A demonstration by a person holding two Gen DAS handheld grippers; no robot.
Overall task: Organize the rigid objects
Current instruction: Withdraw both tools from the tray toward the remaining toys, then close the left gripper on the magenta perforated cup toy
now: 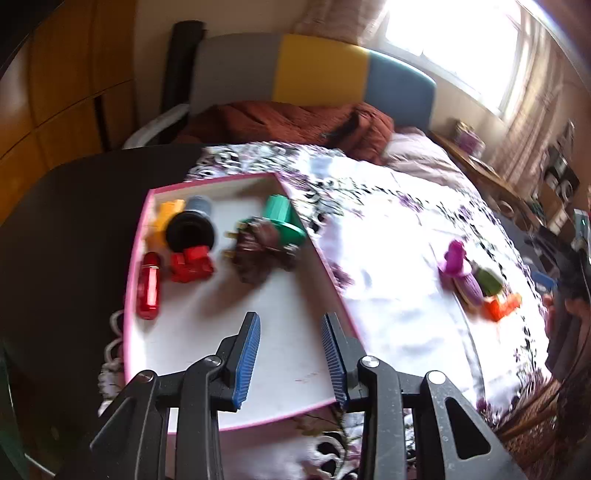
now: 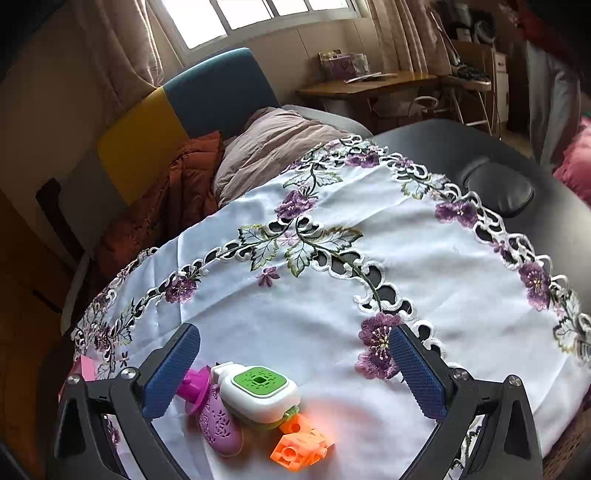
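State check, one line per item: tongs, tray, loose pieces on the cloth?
Left tongs: open, empty, over the tray.
Right tongs: open wide, empty.
Pink tray: holds several pieces already.
Green-topped white gadget: on the cloth, outside the tray.
Orange block: on the cloth, outside the tray.

Behind your table [image 2: 436, 136] you see a headboard [image 1: 314, 70] in 3 colours: grey, yellow, blue. A rust-brown quilt [image 1: 295, 125] is bunched below it, beside a mauve pillow [image 2: 273, 147]. A bright window [image 2: 258, 14] with curtains [image 2: 125, 44] lights a wooden desk [image 2: 369, 86].
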